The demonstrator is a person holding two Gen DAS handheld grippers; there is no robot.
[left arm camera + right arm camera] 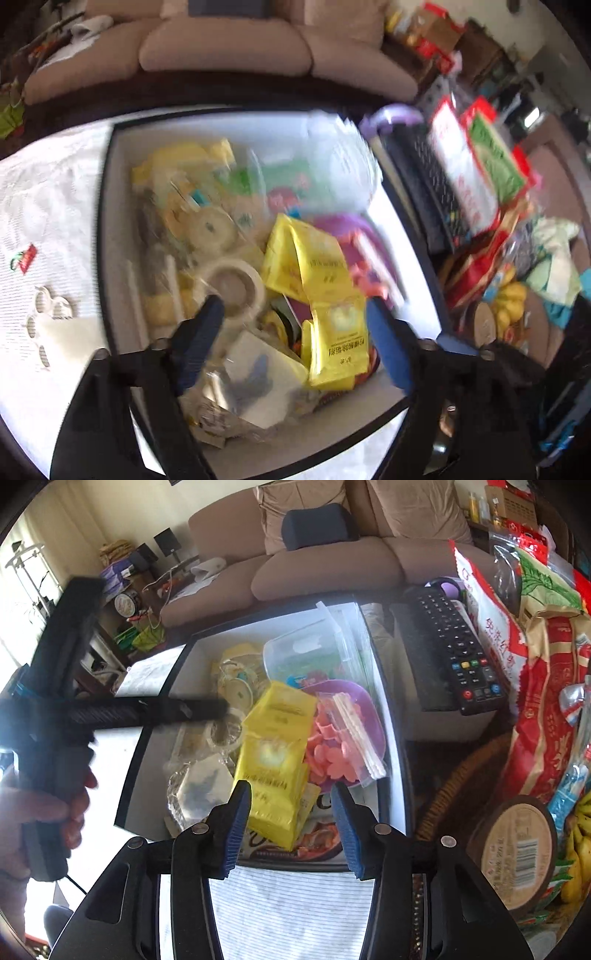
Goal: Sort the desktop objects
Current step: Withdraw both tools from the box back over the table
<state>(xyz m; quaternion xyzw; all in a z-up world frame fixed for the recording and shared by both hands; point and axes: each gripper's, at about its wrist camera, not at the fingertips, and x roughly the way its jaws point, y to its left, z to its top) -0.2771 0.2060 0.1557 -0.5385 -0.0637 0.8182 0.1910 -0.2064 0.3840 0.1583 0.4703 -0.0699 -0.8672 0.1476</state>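
Note:
A black-rimmed white storage box (110,206) (373,657) holds several items: yellow packets (314,266) (273,746), a tape roll (236,284) (223,733), a purple bowl (347,694) with a bag of pink pieces (332,753), and a clear plastic container (306,653). My left gripper (295,306) is open above the box, over the tape roll and packets; its body also shows in the right wrist view (147,710). My right gripper (290,797) is open and empty at the box's near edge.
A black remote (458,646) (432,177) lies right of the box. Snack bags (546,686), a round lidded tub (517,849) and bananas (580,853) crowd the right side. A white striped cloth (291,915) (40,206) covers the table. A sofa (325,561) stands behind.

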